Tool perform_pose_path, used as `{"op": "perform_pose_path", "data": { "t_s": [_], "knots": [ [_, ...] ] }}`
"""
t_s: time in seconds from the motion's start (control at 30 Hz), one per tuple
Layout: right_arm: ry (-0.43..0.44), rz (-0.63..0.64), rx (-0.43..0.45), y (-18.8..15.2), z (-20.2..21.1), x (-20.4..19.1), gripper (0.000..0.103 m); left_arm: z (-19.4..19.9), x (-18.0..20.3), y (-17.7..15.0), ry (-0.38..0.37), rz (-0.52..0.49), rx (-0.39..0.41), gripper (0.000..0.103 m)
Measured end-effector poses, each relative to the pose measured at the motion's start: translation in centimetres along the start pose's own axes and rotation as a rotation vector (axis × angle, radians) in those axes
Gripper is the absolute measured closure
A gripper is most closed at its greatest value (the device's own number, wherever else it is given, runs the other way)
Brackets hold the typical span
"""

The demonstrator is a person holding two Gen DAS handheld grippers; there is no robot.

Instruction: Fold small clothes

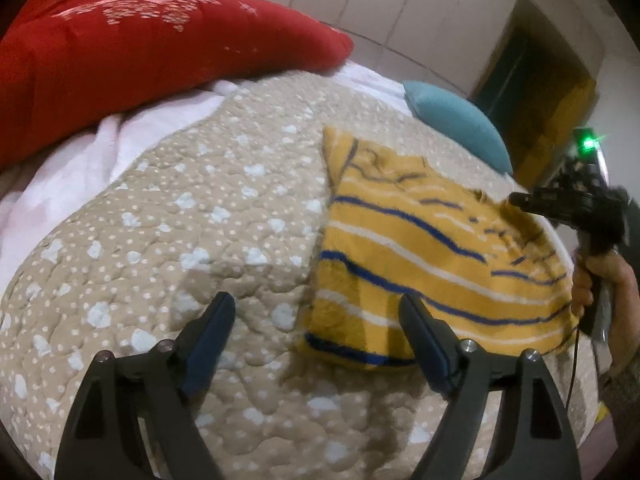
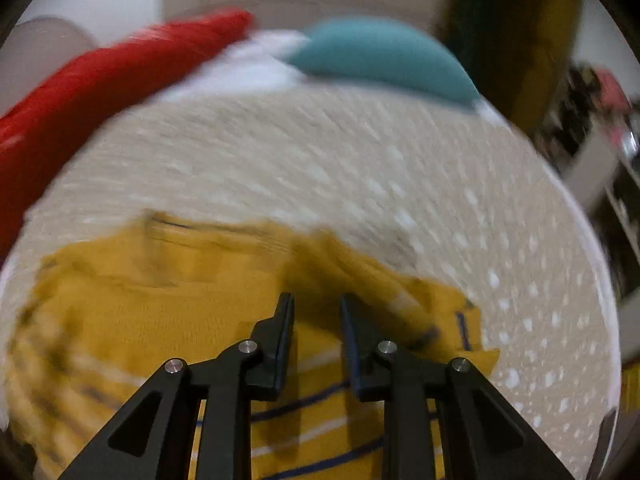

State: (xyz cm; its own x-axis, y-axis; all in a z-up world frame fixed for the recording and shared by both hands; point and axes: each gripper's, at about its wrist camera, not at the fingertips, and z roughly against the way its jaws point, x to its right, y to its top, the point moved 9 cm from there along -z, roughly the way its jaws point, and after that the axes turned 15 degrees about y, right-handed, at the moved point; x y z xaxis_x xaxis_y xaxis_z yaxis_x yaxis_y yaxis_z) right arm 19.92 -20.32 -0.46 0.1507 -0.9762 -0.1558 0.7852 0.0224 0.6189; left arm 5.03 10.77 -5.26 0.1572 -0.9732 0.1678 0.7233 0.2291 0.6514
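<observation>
Beige quilted bed cover with pale blue and white spots fills most of the left wrist view, laid over a white sheet. A large red pillow with a white speckled print lies at 11 o'clock, and a small teal cushion at 1 o'clock. White wall panels stand behind. The yellow fleece garment with blue and white stripes lies on the cover at 3 o'clock, its far edge rumpled. The left gripper hangs above the cover with its fingers spread wide and holding nothing; the right-hand finger overlaps the garment's near edge. The right gripper reaches in from 3 o'clock, its tip at the garment's far corner; the right hand grips its handle. This view does not show how its fingers stand.

Right wrist view is blurred by motion. The same spotted cover spans the middle, with the red pillow at 10 o'clock and the teal cushion at 12 o'clock. The yellow garment covers the lower left. The right gripper sits over it, fingers set narrowly apart with a clear gap; nothing visibly clamped between them.
</observation>
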Motion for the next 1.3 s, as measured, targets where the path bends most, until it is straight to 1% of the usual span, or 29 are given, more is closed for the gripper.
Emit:
{"op": "perform_pose_path", "data": {
  "t_s": [0.03,0.1,0.17,0.2,0.23,0.27,0.33,0.43,0.5,0.57,0.6,0.67,0.7,0.73,0.8,0.9,0.97,1.0,1.03,1.07,1.13,1.2,1.27,1.3],
  "knots": [
    [0.068,0.04,0.006,0.0,0.6,-2.9,0.079,0.4,-0.5,0.2,-0.003,0.025,0.007,0.02],
    [0.209,0.083,-0.019,-0.8,0.7,-7.5,0.079,1.0,-1.4,0.6,0.002,0.061,0.021,0.02],
    [0.352,0.144,-0.093,-2.8,-0.1,-12.9,0.079,1.4,-2.3,0.9,0.011,0.09,0.033,0.02],
    [0.385,0.183,-0.132,-3.8,-1.0,-15.0,0.079,1.5,-2.8,1.0,0.018,0.099,0.036,0.02],
    [0.392,0.22,-0.165,-4.6,-2.2,-16.5,0.079,1.5,-3.2,1.1,0.028,0.106,0.036,0.02],
    [0.369,0.253,-0.189,-5.1,-3.5,-17.6,0.079,1.5,-3.7,1.1,0.039,0.113,0.033,0.02],
    [0.309,0.28,-0.22,-4.9,-6.6,-18.7,0.078,1.3,-4.2,1.0,0.045,0.122,0.024,0.02],
    [0.255,0.253,-0.226,-3.1,-9.6,-18.8,0.073,1.5,-4.8,1.1,0.059,0.123,0.034,0.02],
    [0.215,0.241,-0.246,-1.8,-11.3,-18.9,0.061,1.6,-5.2,1.2,0.083,0.119,0.043,0.02],
    [0.186,0.265,-0.26,-1.0,-11.7,-19.2,0.057,1.6,-5.6,1.2,0.096,0.119,0.041,0.02],
    [0.176,0.284,-0.258,-0.6,-11.2,-19.4,0.057,1.6,-5.6,1.2,0.095,0.12,0.038,0.02],
    [0.191,0.294,-0.184,0.4,-8.9,-19.7,0.057,1.7,-5.7,1.1,0.096,0.121,0.036,0.02],
    [0.224,0.264,-0.149,0.6,-7.4,-19.6,0.056,1.7,-5.8,1.1,0.1,0.12,0.037,0.02],
    [0.251,0.227,-0.14,0.5,-6.3,-19.2,0.056,1.7,-5.8,1.2,0.106,0.119,0.039,0.02],
    [0.296,0.161,-0.126,-0.4,-4.5,-18.4,0.056,1.6,-5.9,1.2,0.129,0.111,0.044,0.02],
    [0.347,0.09,-0.134,-3.5,-2.6,-16.6,0.056,1.5,-5.8,1.1,0.154,0.098,0.04,0.02],
    [0.346,0.066,-0.16,-5.8,-2.8,-15.4,0.055,1.5,-5.7,1.0,0.177,0.084,0.043,0.02],
    [0.341,0.054,-0.185,-6.9,-3.2,-14.8,0.051,1.6,-5.6,0.9,0.188,0.076,0.046,0.02],
    [0.341,0.04,-0.204,-7.8,-3.3,-14.4,0.05,1.6,-5.5,0.9,0.201,0.065,0.052,0.02],
    [0.363,0.016,-0.2,-8.4,-3.1,-13.6,0.05,1.7,-5.4,0.9,0.21,0.057,0.057,0.02],
    [0.388,-0.01,-0.189,-8.6,-1.9,-13.2,0.05,1.9,-5.2,0.8,0.227,0.041,0.068,0.02],
    [0.391,-0.006,-0.183,-8.8,-0.7,-13.1,0.049,2.0,-5.2,0.8,0.237,0.03,0.076,0.02],
    [0.376,0.032,-0.161,-9.3,0.6,-12.8,0.048,2.0,-5.0,0.8,0.242,0.022,0.077,0.02],
    [0.355,0.054,-0.14,-9.4,1.5,-12.2,0.048,2.0,-4.9,0.8,0.241,0.02,0.075,0.02]
  ]
}}
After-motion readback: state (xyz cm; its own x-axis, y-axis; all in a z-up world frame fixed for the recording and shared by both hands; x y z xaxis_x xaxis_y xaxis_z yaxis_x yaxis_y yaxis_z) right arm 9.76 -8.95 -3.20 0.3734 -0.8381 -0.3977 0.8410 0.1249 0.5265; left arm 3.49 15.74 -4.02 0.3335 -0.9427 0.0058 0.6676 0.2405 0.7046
